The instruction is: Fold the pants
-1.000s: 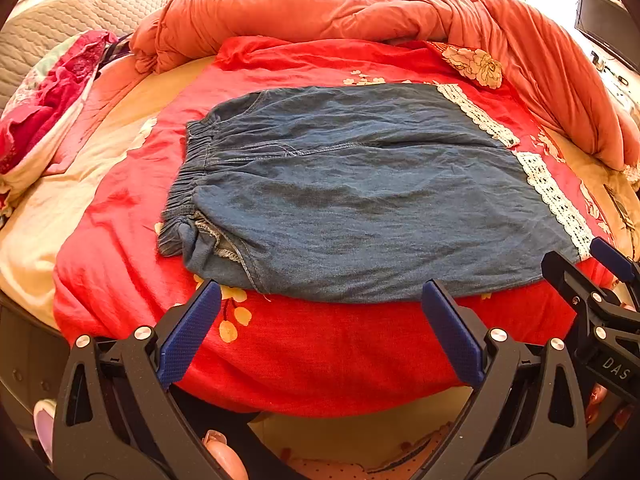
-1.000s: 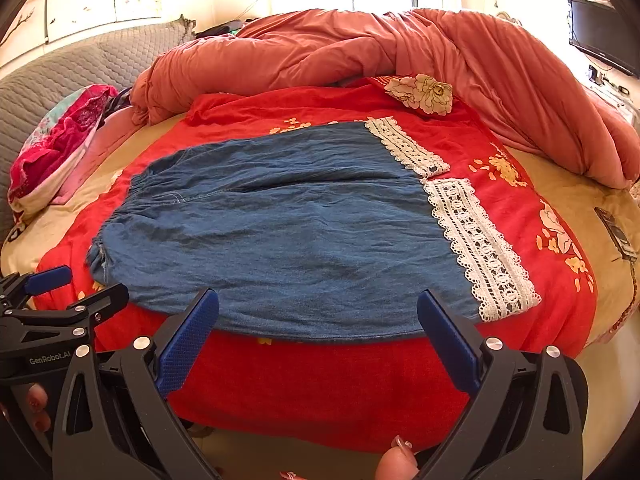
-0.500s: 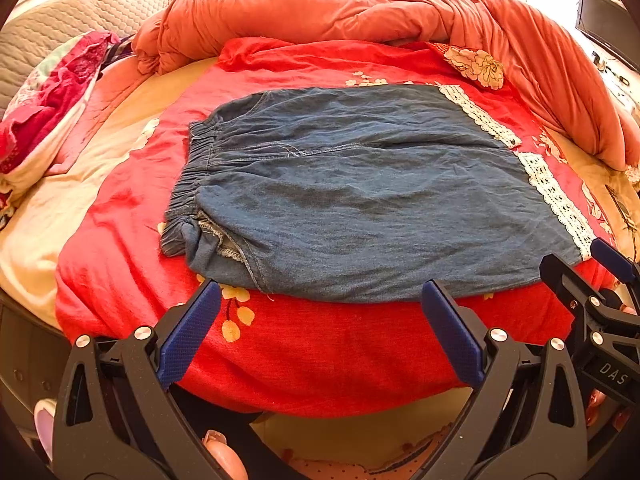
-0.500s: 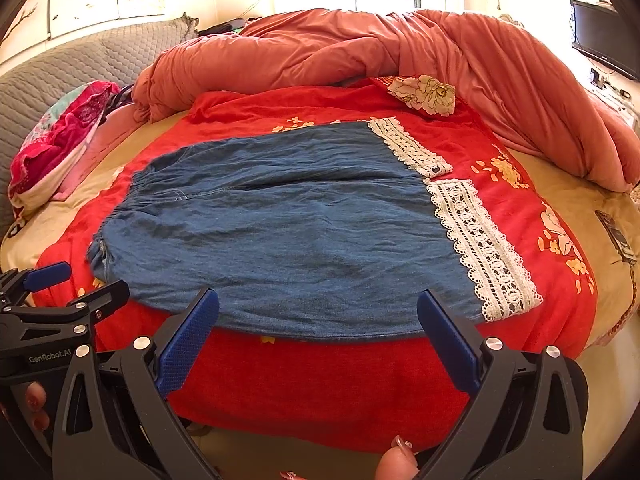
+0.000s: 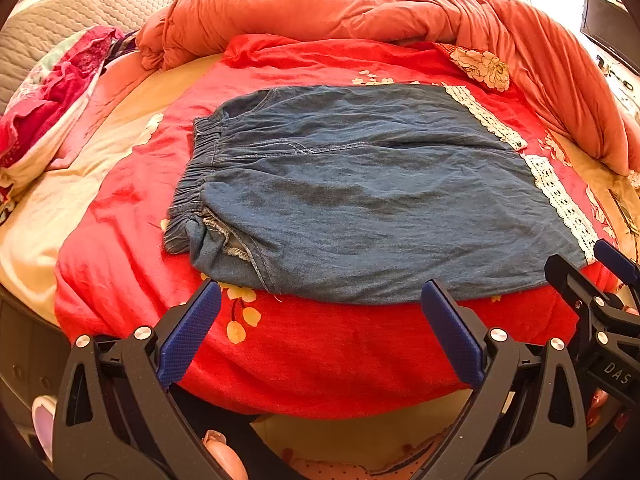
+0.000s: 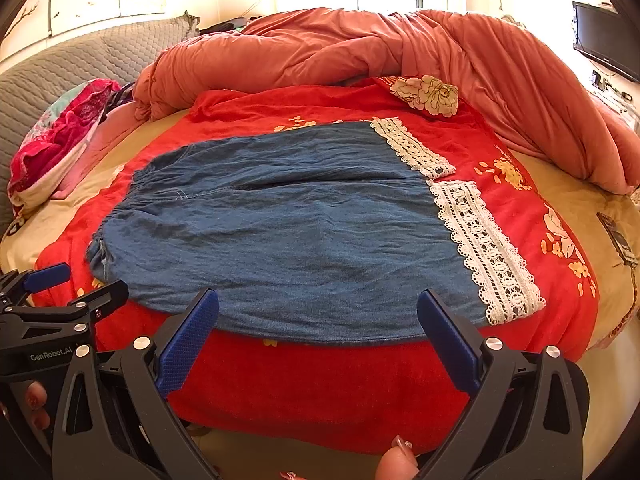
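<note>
Hovering at the bed's near edge, I hold my left tool [image 5: 320, 332] and right tool [image 6: 318, 332] with jaws apart over the blue denim lace-trimmed pants [image 6: 288, 232] lying flat at 12 o'clock on the red floral blanket [image 6: 320, 380]. Pinching blanket with denim would drag both. Legible: "GenRobot.AI", "DAS".

Bedroom surroundings noted.
Red floral blanket [image 5: 304, 360] spread on bed; orange quilt [image 6: 360, 48] bunched behind; television [image 6: 604, 40] at right wall.

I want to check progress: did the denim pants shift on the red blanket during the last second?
No. The denim pants lie in the same place on the red blanket.
</note>
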{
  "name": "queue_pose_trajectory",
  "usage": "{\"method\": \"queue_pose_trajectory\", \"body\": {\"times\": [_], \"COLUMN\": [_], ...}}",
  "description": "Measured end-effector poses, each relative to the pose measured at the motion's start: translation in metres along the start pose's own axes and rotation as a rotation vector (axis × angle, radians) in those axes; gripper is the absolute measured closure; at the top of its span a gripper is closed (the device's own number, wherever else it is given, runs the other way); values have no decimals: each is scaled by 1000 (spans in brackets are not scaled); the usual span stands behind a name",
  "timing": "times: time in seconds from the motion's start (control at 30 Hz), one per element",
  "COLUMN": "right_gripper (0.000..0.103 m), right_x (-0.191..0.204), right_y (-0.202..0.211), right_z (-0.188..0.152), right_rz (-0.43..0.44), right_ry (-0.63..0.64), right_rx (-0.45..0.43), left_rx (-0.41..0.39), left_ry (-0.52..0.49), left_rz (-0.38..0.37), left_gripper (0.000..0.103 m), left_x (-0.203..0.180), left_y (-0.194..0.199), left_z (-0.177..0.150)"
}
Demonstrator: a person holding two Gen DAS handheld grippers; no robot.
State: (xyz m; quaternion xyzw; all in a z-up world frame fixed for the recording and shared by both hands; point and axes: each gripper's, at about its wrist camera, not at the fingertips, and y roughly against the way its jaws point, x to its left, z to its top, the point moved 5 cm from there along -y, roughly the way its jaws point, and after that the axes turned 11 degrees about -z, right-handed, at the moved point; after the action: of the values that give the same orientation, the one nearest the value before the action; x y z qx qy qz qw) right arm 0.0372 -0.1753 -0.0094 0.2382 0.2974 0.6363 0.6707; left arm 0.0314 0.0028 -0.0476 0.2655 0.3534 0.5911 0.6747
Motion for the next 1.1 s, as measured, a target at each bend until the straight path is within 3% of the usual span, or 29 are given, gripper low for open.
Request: {"method": "queue_pose_trajectory", "body": {"times": [0.33,0.63,0.93,1.1], "right_gripper": [4,4,4,4], "right_x": [4,18,58,89], "right_y": [-11,-30,-63,-92], "right_z": [13,39,73,104], "right_rz": [2,4,64,190], "right_ry": [12,52,136,210], "right_rx": [4,0,16,45], "left_rx": [-1,-11,-4,3], "left_ry": [17,46,132,184], "left_rz": [-3,19,54,102], "left_gripper": [9,9,9,9], "left_x": [10,33,91,147], "left_y": [-7,-20,-45,-60], "left_z": [8,37,87,119]}}
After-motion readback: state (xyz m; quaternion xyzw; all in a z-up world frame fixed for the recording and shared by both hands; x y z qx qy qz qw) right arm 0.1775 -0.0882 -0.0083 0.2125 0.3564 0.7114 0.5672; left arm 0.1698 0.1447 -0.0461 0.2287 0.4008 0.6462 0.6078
